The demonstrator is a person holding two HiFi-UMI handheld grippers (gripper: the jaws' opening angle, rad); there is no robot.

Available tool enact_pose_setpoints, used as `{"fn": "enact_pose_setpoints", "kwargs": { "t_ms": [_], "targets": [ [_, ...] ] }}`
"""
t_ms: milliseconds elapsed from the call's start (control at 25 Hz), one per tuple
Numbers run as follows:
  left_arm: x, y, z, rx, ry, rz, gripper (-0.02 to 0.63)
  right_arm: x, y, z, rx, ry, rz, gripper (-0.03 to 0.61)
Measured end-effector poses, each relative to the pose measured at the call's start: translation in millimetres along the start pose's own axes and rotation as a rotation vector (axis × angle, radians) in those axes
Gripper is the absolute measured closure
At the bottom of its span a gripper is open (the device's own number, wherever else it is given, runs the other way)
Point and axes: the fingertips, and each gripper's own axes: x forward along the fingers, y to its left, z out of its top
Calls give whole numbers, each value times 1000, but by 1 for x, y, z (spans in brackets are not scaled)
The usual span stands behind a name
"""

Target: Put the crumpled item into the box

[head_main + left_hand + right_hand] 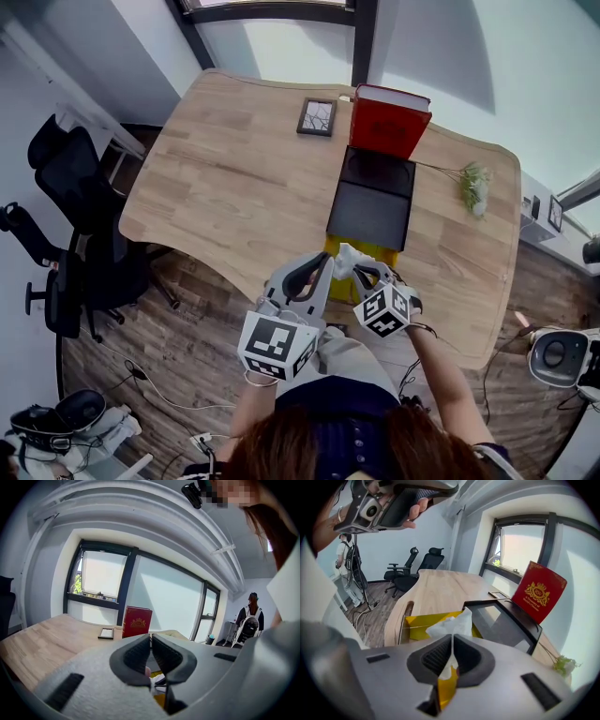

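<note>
Both grippers hovered at the near edge of the pale wooden table [234, 169], low in the centre of the head view. The right gripper [362, 273] [452, 638] had its jaws pinched together on the crumpled white tissue [347, 255] [453, 623], which stood up above the tips, over a flat yellow packet [377, 251] [421, 620]. The left gripper [324, 266] [151, 638] had its jaws drawn together to a thin slit. It seemed to hold nothing, though the slit was too narrow to be sure.

The open black rectangular box [370, 217] [506, 625] lay just beyond the packet, toward the middle of the frame. Its red lid [389, 122] [539, 595] [137, 620] stood upright at its far end.

The step in hand looked like carrying the tissue to the box. Only a fold of it was caught, so the pinch would need to stay firm. A clean lift off the packet should come first, so the packet was not dragged along. Then a short reach up the frame past the box's near wall, lowering well inside before the jaws parted. The left gripper would do best staying aside.
</note>
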Motion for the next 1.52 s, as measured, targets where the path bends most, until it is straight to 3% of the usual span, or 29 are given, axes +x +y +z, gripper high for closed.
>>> {"fn": "enact_pose_setpoints", "kwargs": {
  "t_ms": [760, 1520],
  "targets": [
    [1, 13, -12, -8, 40, 38, 578, 35, 8, -24, -7, 77, 74, 546],
    [-7, 10, -14, 3, 51, 38, 578, 39, 4, -22, 50, 92, 64, 545]
  ]
}}
